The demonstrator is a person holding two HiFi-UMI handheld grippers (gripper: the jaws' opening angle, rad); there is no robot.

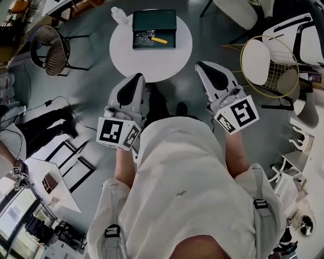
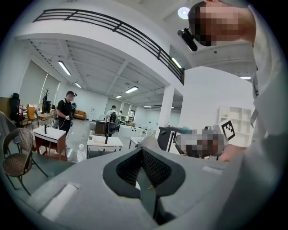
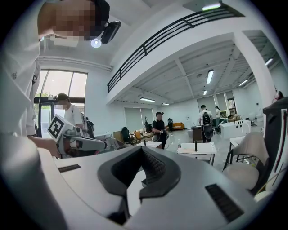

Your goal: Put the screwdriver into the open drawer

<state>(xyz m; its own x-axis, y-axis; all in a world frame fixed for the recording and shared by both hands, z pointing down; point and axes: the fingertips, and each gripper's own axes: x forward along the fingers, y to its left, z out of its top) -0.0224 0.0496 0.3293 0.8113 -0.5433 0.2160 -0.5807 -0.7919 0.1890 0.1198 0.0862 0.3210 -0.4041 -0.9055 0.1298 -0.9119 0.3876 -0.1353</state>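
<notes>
In the head view a dark green open drawer (image 1: 154, 21) sits on a small round white table (image 1: 126, 53) ahead of me. Inside it lies the screwdriver (image 1: 159, 40) with a yellow handle, beside some metal parts. My left gripper (image 1: 134, 80) and right gripper (image 1: 206, 68) are held close to my body, short of the table's near edge and well apart from the drawer. Both look shut and empty. The left gripper (image 2: 144, 170) and right gripper (image 3: 141, 173) views show only the room, not the table or the drawer.
A clear bottle (image 1: 118, 15) stands at the table's far left rim. A wicker chair (image 1: 49, 50) is to the left, and a gold wire chair (image 1: 268, 63) and a white chair (image 1: 298, 35) are to the right. Cables (image 1: 61, 101) lie on the grey floor. People stand in the distance (image 2: 66, 114).
</notes>
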